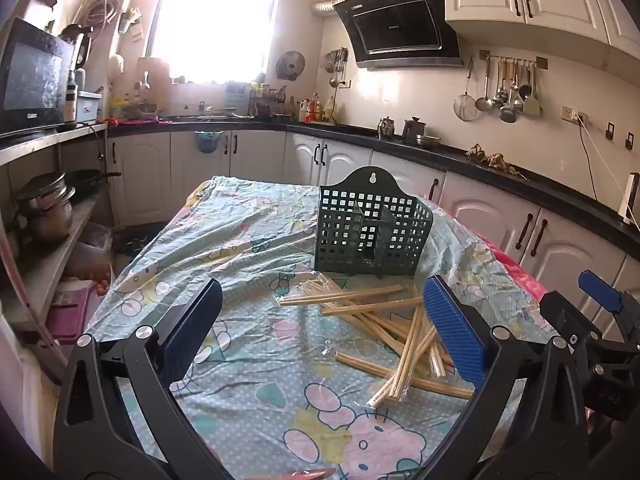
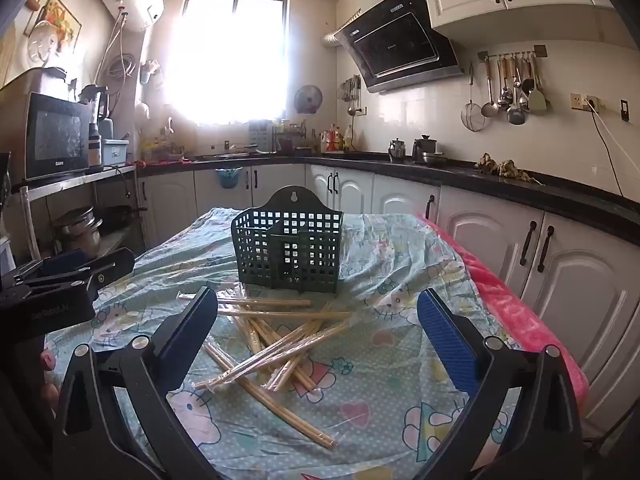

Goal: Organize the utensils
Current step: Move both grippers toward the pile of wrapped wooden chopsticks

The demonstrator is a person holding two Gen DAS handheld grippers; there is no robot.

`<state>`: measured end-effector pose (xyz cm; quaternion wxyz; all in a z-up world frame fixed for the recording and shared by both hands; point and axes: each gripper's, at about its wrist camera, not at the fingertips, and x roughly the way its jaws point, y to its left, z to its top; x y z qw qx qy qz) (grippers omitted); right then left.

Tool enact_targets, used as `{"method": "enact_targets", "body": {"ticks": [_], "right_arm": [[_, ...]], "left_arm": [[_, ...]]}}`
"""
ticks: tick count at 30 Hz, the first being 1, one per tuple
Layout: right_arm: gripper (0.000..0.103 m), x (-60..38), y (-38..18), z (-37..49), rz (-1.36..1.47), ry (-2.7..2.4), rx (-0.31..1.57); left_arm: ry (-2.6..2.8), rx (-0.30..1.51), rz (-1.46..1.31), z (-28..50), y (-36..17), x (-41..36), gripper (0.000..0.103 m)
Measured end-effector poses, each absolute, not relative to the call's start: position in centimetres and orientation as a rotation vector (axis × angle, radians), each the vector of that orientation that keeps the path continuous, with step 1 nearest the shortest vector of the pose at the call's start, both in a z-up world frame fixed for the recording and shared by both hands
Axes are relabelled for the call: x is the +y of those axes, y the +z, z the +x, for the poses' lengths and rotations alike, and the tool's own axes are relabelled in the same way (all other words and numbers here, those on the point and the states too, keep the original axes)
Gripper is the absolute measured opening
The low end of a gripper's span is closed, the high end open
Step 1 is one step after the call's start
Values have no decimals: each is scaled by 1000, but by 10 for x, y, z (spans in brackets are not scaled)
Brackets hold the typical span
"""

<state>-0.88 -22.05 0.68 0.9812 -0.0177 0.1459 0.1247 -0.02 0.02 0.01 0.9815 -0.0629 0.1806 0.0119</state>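
Observation:
A pile of wooden chopsticks in clear wrappers (image 1: 384, 320) lies on the cartoon-print tablecloth (image 1: 248, 240); it also shows in the right wrist view (image 2: 276, 336). Behind it stands a dark green lattice utensil holder (image 1: 370, 226), upright and empty, also in the right wrist view (image 2: 288, 248). My left gripper (image 1: 320, 320) is open and empty, hovering left of the pile. My right gripper (image 2: 316, 324) is open and empty, above the pile's near side. The right gripper shows at the left view's right edge (image 1: 592, 320), the left gripper at the right view's left edge (image 2: 60, 280).
The table has a pink cloth edge (image 2: 516, 312) on the right. White cabinets (image 2: 560, 248) and a black countertop (image 2: 520, 184) run behind and to the right. A shelf with pots (image 1: 48, 208) and a microwave (image 1: 32, 80) stands on the left.

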Motion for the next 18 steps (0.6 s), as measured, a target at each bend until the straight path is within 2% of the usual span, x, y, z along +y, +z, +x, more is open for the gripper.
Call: {"method": "enact_targets", "body": {"ticks": [18], "right_arm": [[97, -220, 6, -9, -39, 253, 295]], "left_arm": [[22, 346, -110, -1, 3, -3, 93]]}}
